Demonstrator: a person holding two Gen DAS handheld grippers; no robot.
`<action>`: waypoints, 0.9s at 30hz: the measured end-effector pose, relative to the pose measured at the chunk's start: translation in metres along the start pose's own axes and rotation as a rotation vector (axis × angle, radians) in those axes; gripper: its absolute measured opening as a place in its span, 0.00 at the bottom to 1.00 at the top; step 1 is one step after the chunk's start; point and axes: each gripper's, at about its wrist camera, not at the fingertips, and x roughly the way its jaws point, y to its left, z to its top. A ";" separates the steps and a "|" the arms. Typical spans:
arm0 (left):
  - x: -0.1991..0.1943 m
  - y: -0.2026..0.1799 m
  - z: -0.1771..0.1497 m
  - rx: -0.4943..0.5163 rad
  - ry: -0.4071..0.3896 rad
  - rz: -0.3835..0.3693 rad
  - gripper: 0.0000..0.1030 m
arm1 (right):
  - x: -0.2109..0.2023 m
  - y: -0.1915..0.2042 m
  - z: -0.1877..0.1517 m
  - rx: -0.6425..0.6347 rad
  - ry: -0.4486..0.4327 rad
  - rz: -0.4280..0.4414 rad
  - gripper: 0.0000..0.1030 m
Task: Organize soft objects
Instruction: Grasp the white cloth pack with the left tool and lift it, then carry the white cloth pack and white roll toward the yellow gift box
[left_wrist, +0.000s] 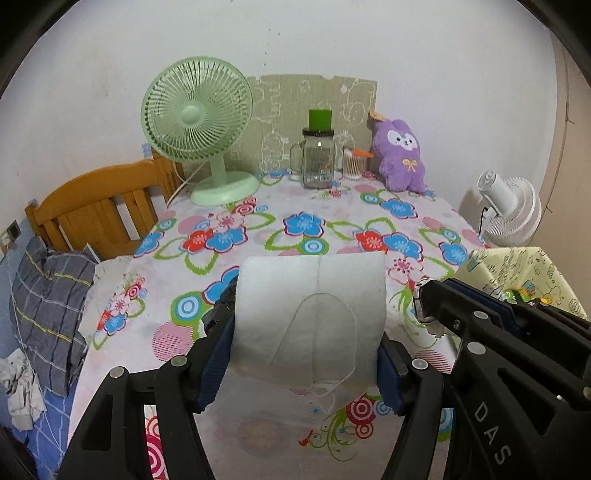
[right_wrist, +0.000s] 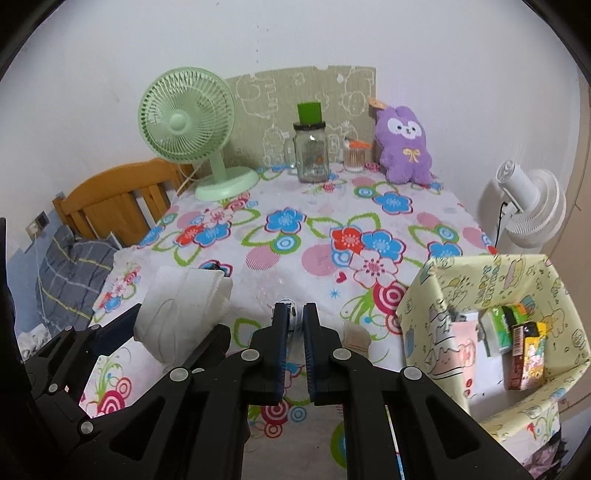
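My left gripper (left_wrist: 306, 343) is shut on a white packet holding a face mask (left_wrist: 310, 314), held above the flowered tablecloth (left_wrist: 295, 229). The packet also shows in the right wrist view (right_wrist: 181, 310), between the left gripper's fingers. My right gripper (right_wrist: 294, 332) is shut on a small silvery-blue wrapped item (right_wrist: 291, 314); it shows in the left wrist view (left_wrist: 424, 306) to the right of the packet. A purple plush toy (left_wrist: 400, 155) leans against the wall at the back of the table, also seen in the right wrist view (right_wrist: 404, 146).
A yellow patterned box (right_wrist: 491, 317) with several small cartons stands at the table's right front. A green fan (left_wrist: 199, 129), a glass jar mug (left_wrist: 317, 155) and a cotton-swab cup (left_wrist: 352, 162) stand at the back. A white fan (right_wrist: 532, 206) is right; a wooden headboard (left_wrist: 96, 206) is left.
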 end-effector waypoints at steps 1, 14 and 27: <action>-0.002 0.000 0.001 0.000 -0.004 -0.001 0.68 | -0.003 0.000 0.001 -0.002 -0.005 0.000 0.11; -0.032 -0.012 0.016 0.022 -0.068 -0.020 0.68 | -0.035 -0.006 0.015 -0.007 -0.069 -0.002 0.11; -0.047 -0.037 0.025 0.037 -0.104 -0.030 0.68 | -0.058 -0.029 0.023 0.005 -0.112 -0.006 0.11</action>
